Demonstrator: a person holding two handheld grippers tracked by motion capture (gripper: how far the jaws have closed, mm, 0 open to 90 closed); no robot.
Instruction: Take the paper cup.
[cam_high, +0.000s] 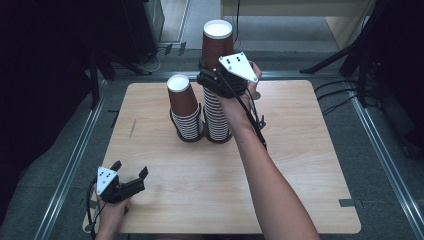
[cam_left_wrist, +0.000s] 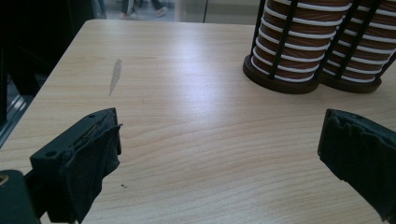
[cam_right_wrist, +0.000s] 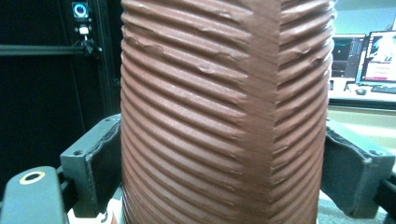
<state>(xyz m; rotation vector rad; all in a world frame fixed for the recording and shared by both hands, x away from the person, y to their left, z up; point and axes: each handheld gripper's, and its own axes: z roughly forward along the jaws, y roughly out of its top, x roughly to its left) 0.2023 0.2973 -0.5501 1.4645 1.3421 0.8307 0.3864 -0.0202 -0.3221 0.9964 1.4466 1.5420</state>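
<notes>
Two stacks of brown ribbed paper cups stand in a black wire holder (cam_left_wrist: 280, 86) at the table's back middle: a shorter stack (cam_high: 182, 102) and, to its right, a taller stack (cam_high: 216, 117). My right gripper (cam_high: 212, 80) is shut on the top cup (cam_high: 217, 42) of the taller stack, gripping it low on its wall. In the right gripper view the cup (cam_right_wrist: 224, 93) sits between the two pads (cam_right_wrist: 105, 158), which press on its sides. My left gripper (cam_high: 131, 176) rests near the table's front left corner, open, with bare wood between its jaws (cam_left_wrist: 219, 154).
The light wooden table (cam_high: 300, 165) has rounded corners and metal rails along its left and right sides. A grey smear (cam_left_wrist: 114, 74) marks the wood at the left. Dark equipment and stands sit beyond the far edge.
</notes>
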